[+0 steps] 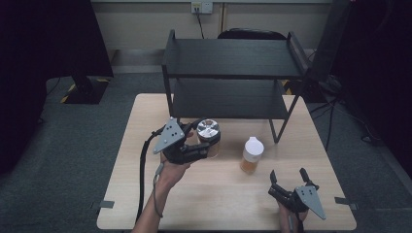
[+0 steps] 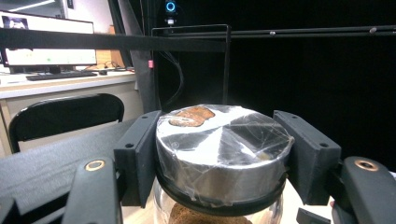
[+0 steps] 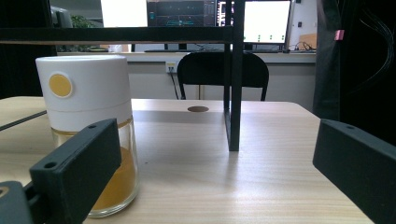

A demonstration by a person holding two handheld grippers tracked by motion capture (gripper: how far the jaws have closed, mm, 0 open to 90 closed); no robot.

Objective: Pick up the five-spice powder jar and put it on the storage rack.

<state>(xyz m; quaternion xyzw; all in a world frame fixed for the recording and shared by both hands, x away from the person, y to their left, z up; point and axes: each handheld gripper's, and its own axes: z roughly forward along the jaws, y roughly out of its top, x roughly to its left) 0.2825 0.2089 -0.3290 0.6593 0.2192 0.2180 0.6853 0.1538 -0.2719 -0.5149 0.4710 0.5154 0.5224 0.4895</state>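
Note:
A glass jar with a shiny metal lid [image 1: 209, 132] hangs above the wooden table [image 1: 214, 199], held in my left gripper [image 1: 203, 143]. In the left gripper view both black pads press the sides of the metal lid [image 2: 223, 149], with brown contents showing in the glass below. A second jar with a white cap [image 1: 252, 154] and orange contents stands on the table right of it. My right gripper [image 1: 288, 178] rests near the front right edge, open, with nothing between its jaws. The white-capped jar [image 3: 88, 135] stands just beyond its left jaw.
A black two-tier shelf rack [image 1: 233, 73] stands on the far half of the table, one leg [image 3: 235, 93] ahead of my right gripper. A black chair [image 3: 219, 74] and desks with monitors stand beyond the table.

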